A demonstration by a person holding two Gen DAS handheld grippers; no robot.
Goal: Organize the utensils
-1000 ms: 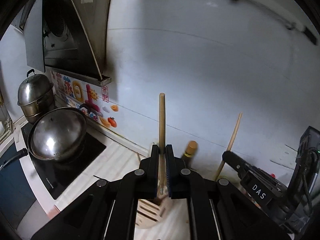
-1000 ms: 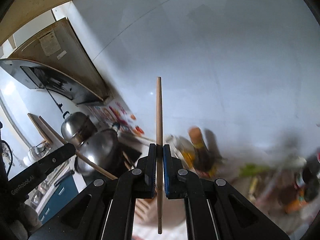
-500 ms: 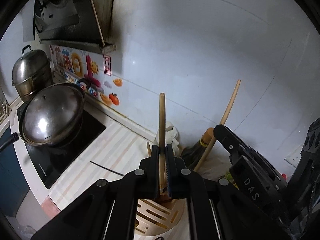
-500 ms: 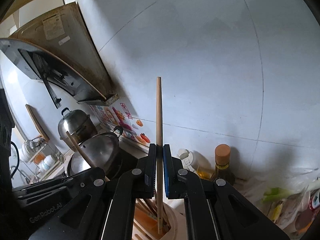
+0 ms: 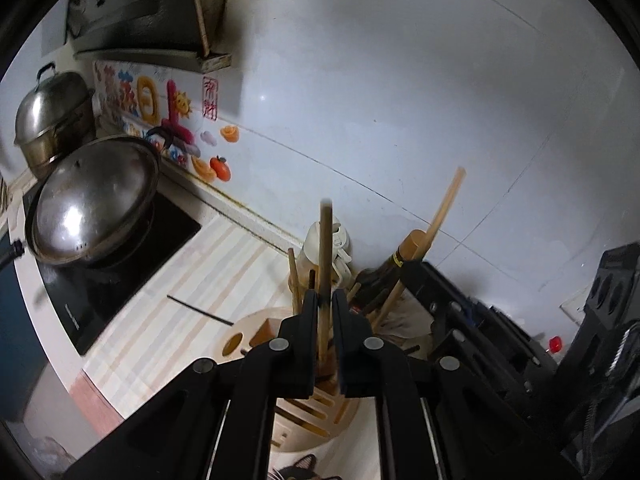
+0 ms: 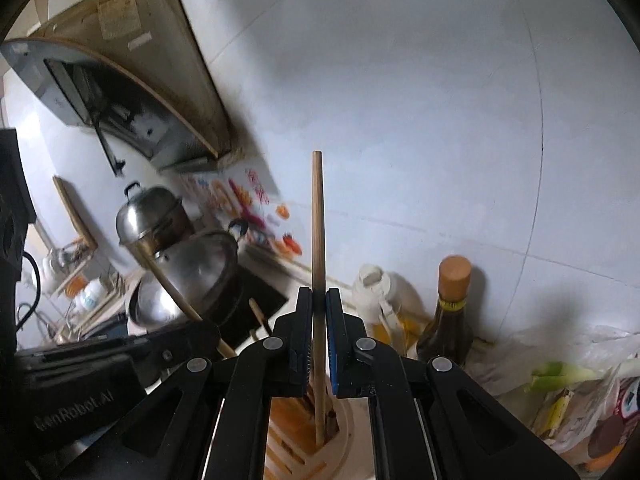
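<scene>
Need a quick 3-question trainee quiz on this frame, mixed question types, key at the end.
1. True or false: the left gripper is shut on a wooden chopstick.
2. Where is the lower end of the right gripper's wooden chopstick? A) inside the round cream slotted utensil holder B) on the steel wok lid C) in the brown bottle with a cork-coloured cap
3. Fill in: behind the wok stands a lidded steel ____.

Key: 1 true; 2 A; 3 pot.

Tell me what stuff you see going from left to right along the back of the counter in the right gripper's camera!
Tall steel steamer pot → lidded wok → chopstick held in the right gripper → white-capped bottle → dark bottle with a brown cap → plastic bag with green vegetables.
</scene>
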